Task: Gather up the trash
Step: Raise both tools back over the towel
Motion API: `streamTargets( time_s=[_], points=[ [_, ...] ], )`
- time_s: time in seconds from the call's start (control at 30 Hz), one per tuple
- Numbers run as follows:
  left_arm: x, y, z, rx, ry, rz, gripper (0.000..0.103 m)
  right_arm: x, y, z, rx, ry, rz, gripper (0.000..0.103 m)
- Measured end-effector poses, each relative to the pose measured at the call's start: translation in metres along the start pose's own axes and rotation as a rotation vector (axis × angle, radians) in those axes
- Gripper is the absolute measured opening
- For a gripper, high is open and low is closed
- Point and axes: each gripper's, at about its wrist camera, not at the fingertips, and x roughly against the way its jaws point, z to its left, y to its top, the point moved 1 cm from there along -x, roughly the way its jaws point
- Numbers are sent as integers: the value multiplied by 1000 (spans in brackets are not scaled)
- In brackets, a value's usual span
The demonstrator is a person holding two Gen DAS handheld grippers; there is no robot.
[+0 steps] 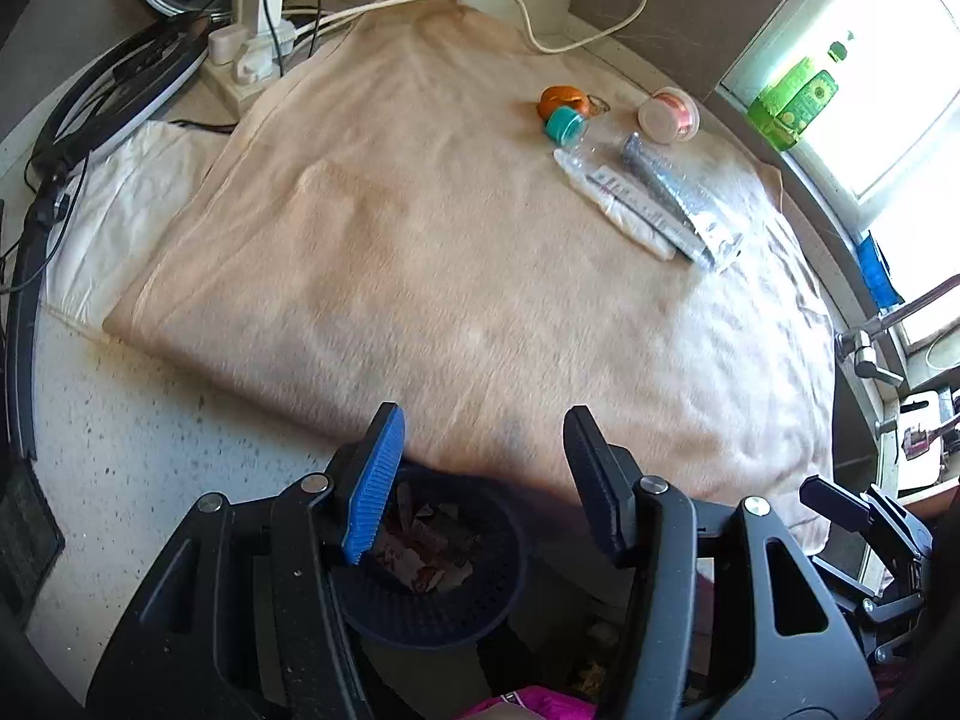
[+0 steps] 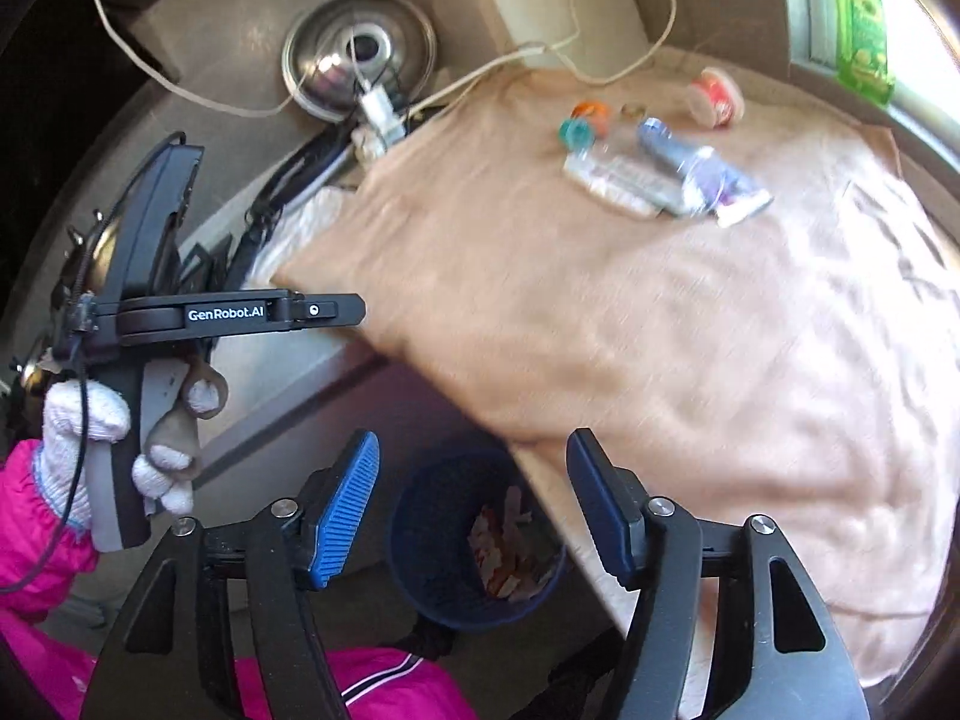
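Two claws hang wide apart and empty over a dark blue mesh bin (image 2: 477, 540) set below the worktop's front edge, with crumpled paper scraps (image 2: 510, 552) lying in its bottom. The left claw (image 1: 483, 480) shows one blue ribbed pad and one black finger, nothing between them; the right claw (image 2: 474, 501) stands likewise parted and holds nothing.

On the worktop (image 1: 150, 450), a speckled pale surface, lies one beige cloth (image 1: 420, 252), and the remaining trash sits together at its far side, well apart from both claws: one clear plastic bottle (image 1: 594, 144) with a teal cap, lying on its side; one squeezed tube (image 2: 702, 171); one flat white wrapper (image 1: 624, 210) whose print is too blurred to read; one orange cap (image 1: 561, 99); and one small round tub (image 1: 669, 114) tipped on its side.

In the right wrist view the left handheld unit reads "GenRobot.AI" on its black bar (image 2: 240, 313), gripped by one hand in a white knit glove (image 2: 84, 414) with a pink sleeve (image 2: 36, 540). One green bottle (image 1: 792, 96) stands at the window, its label unreadable. One steel bowl (image 2: 360, 54) rests at the back, beside one white power strip (image 1: 252, 54) with cables.
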Motion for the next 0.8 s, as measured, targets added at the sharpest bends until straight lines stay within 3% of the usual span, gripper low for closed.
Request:
streamTargets(
  time_s=[0.17,0.3,0.53,0.8],
  points=[
    [-4,36,-24,31,-55,-24,70,17,30,-27,-18,-41,-66,67],
    [-15,60,-36,64,-107,-2,71,23,55,-47,-29,-70,-101,67],
    [-45,95,-60,107,-126,39,71,19,103,-93,-74,-79,-114,67],
    [-79,120,-87,124,-83,66,71,-9,152,-147,-117,-87,-60,67]
  ],
)
